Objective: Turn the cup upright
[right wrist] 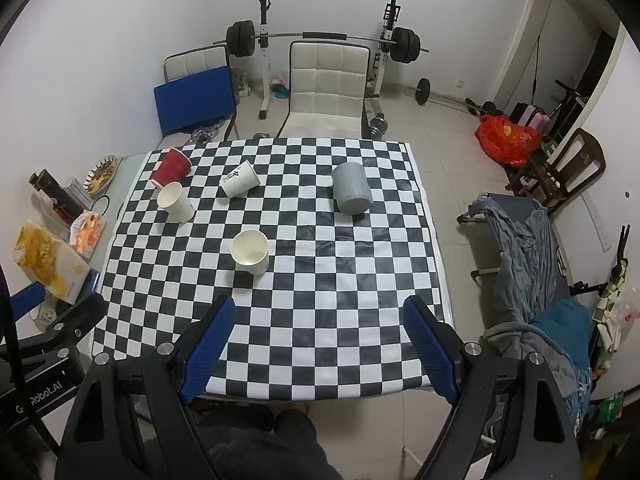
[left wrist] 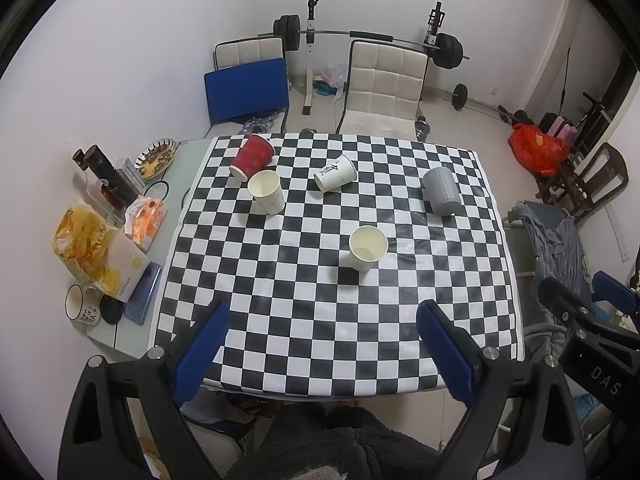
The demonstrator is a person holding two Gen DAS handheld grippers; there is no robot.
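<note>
On the checkered tablecloth point(left wrist: 320, 320) point(right wrist: 320, 320) stand two upright cream paper cups, one near the middle point(left wrist: 367, 248) point(right wrist: 251, 257) and one at the far left point(left wrist: 266, 192) point(right wrist: 175, 201). A red cup point(left wrist: 253, 156) point(right wrist: 171, 169) lies on its side at the far left. A white printed cup point(left wrist: 335, 173) point(right wrist: 240, 179) lies on its side farther back. A grey cup point(left wrist: 441, 192) point(right wrist: 351, 193) sits upside down at the far right. My left gripper point(left wrist: 322, 314) and right gripper point(right wrist: 318, 306) are open and empty above the near table edge.
A side table at the left holds snack bags point(left wrist: 96, 256), dark bottles point(left wrist: 108, 176), a mug point(left wrist: 82, 308) and a plate point(left wrist: 155, 158). Two white chairs point(left wrist: 384, 88) and a barbell rack point(left wrist: 360, 36) stand behind the table. A cot with blankets point(right wrist: 528, 264) is at the right.
</note>
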